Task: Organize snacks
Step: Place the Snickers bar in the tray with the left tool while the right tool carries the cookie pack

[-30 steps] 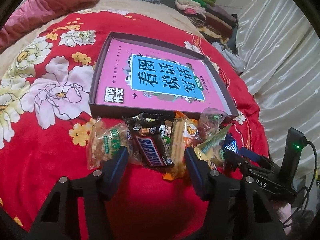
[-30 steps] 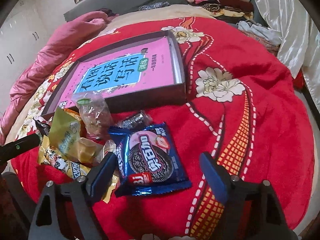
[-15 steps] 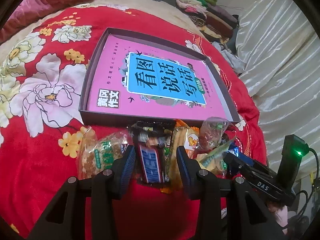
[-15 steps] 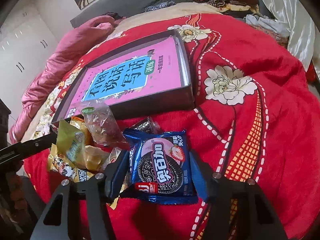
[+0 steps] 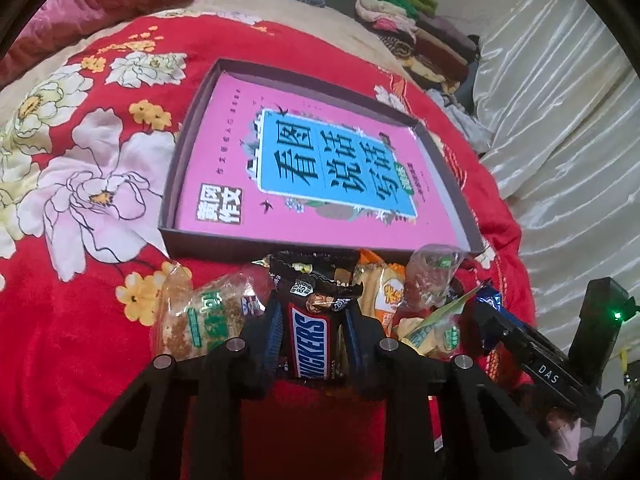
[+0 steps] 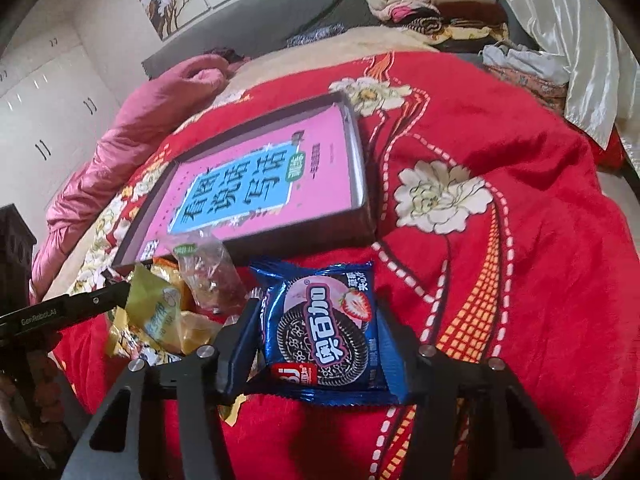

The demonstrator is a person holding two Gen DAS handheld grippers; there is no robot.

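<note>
On the red floral blanket (image 5: 80, 280) lies a pile of snacks in front of a dark shallow box (image 5: 208, 242) that holds a pink book (image 5: 320, 168). My left gripper (image 5: 312, 320) is shut on a Snickers bar (image 5: 310, 340), one pad pressing on each side of it. A clear pack with a green label (image 5: 200, 320) lies to its left, and an orange pack (image 5: 384, 292) to its right. My right gripper (image 6: 318, 312) has its jaws closing on a blue strawberry cookie pack (image 6: 320, 332), with the pads against its edges. The box (image 6: 312, 240) lies just beyond.
A yellow pack (image 6: 156, 312) and a clear bag (image 6: 208, 276) lie left of the cookie pack. A pink quilt (image 6: 120, 140) is at the back left, folded clothes (image 6: 420, 4) at the back, and a white curtain (image 5: 560, 120) on the right.
The left jaws came together onto the Snickers bar. The right jaws narrowed from wide apart to the edges of the blue cookie pack. Both hands stayed in place.
</note>
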